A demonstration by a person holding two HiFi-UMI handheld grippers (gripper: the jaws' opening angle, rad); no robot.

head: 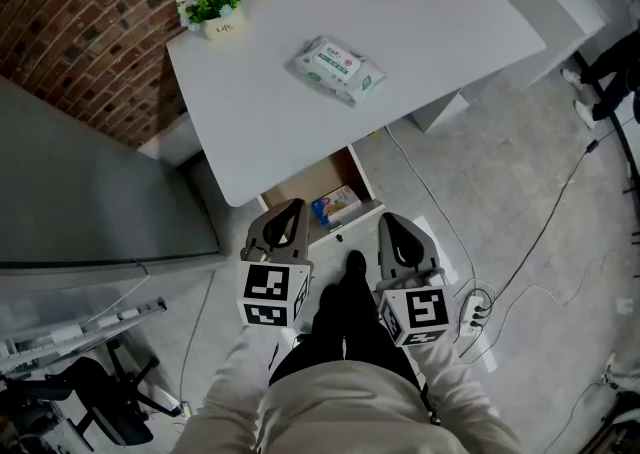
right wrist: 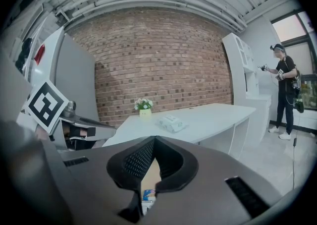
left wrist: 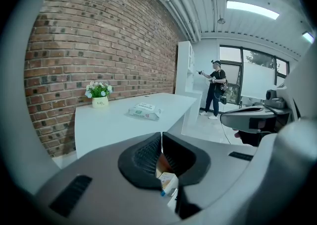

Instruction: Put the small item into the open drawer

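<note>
The open drawer [head: 300, 187] sticks out from under the white desk [head: 300, 122], its wooden bottom showing. A small blue and white box [head: 336, 205] lies inside it. Through the gap under each gripper's pads the same box shows low in the left gripper view [left wrist: 167, 182] and the right gripper view [right wrist: 147, 194]. My left gripper [head: 292, 206] hangs just left of the drawer front, jaws shut with nothing between them [left wrist: 161, 135]. My right gripper [head: 392, 220] is just right of the drawer, also shut and empty [right wrist: 154, 139].
A pack of wet wipes [head: 338, 68] and a small flower pot [head: 212, 7] sit on the desk. A grey cabinet [head: 90, 192] stands at the left. A power strip [head: 470, 312] and cables lie on the floor at the right. A person [left wrist: 216, 87] stands far off.
</note>
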